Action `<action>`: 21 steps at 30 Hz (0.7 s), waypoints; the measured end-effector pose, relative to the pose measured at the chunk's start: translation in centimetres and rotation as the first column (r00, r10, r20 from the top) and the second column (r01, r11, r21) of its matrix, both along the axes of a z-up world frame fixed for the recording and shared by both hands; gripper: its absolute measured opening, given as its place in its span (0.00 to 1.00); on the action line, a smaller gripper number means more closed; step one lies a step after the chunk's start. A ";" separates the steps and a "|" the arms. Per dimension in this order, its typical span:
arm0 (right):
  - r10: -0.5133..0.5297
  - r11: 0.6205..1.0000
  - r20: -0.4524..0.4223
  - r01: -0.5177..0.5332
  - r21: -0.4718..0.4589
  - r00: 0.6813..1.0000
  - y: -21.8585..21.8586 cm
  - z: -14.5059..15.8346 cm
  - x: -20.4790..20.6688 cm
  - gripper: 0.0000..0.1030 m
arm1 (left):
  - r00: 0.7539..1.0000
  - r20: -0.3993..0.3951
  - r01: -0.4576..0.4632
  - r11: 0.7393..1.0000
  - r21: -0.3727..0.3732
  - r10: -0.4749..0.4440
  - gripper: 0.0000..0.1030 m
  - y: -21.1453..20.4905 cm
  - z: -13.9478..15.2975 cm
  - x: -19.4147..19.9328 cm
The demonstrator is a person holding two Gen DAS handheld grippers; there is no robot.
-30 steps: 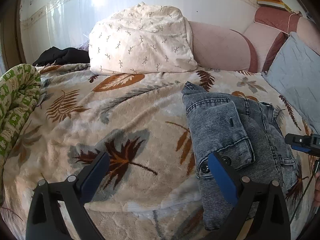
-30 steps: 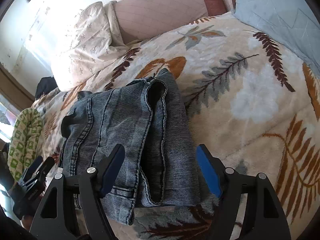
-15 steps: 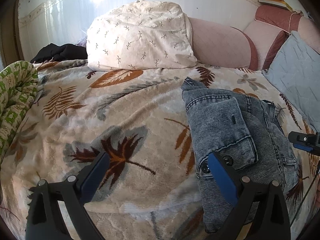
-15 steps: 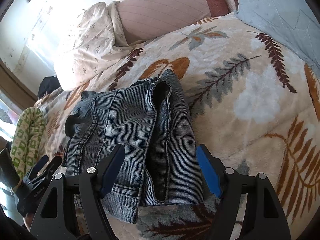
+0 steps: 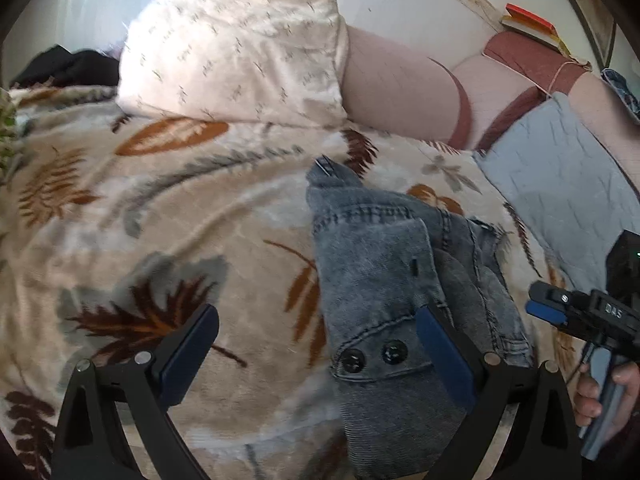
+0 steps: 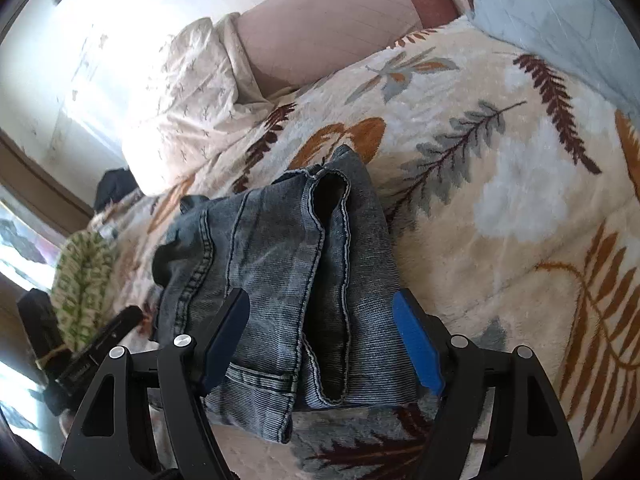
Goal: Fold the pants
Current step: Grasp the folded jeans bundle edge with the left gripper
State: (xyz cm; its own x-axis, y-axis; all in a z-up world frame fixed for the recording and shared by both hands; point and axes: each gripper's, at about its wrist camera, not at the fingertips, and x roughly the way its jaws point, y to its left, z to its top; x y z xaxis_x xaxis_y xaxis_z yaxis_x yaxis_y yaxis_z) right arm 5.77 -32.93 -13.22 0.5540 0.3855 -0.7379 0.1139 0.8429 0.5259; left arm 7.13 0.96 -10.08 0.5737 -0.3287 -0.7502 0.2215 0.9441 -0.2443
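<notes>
The pants [image 6: 288, 280] lie folded into a compact bundle on the bed [image 6: 500, 200]; both claws, left claw [image 5: 316, 352] and right claw [image 6: 320, 336], gape empty, so folding looks essentially finished.

Both grippers look the same: black plastic frames with triangle cutouts, silver screws on top, blue pads on the jaws. The right gripper [image 5: 538, 312] has white lettering, and its grey-blue handle [image 5: 602, 408] sits below that lettering.

FREE: leaf-print blanket [image 5: 168, 216] left of folded pants [image 5: 384, 280], and right of them | BLOCKED: cream pillow [image 5: 240, 52], pink headboard [image 5: 400, 92], grey cushion [image 5: 560, 184] at far edge
</notes>
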 end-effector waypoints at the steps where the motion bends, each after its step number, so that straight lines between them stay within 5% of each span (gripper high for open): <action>1: -0.006 1.000 -0.004 0.006 0.004 1.000 -0.1 -0.1 0.1 0.72 | 1.000 -0.002 0.003 1.000 -0.006 -0.003 0.97 0.0 -0.1 0.0; 12: -0.056 0.997 -0.053 0.059 0.045 0.997 -1.5 -1.2 0.7 0.73 | 0.991 0.032 0.129 0.992 -0.001 -0.129 0.97 -2.7 -0.3 -0.5; 21: -0.043 0.995 -0.114 0.053 0.085 0.993 -1.8 -2.9 1.9 0.73 | 0.988 -0.041 0.143 0.983 -0.119 -0.149 0.98 -2.6 -1.7 0.5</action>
State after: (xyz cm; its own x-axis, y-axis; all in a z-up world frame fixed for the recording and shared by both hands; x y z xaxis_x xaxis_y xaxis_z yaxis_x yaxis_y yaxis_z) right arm 7.66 -34.77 -16.12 0.4896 0.4267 -0.7604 0.2151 0.7860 0.5796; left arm 7.60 -1.59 -11.82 0.4764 -0.4922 -0.7285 0.3395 0.8673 -0.3640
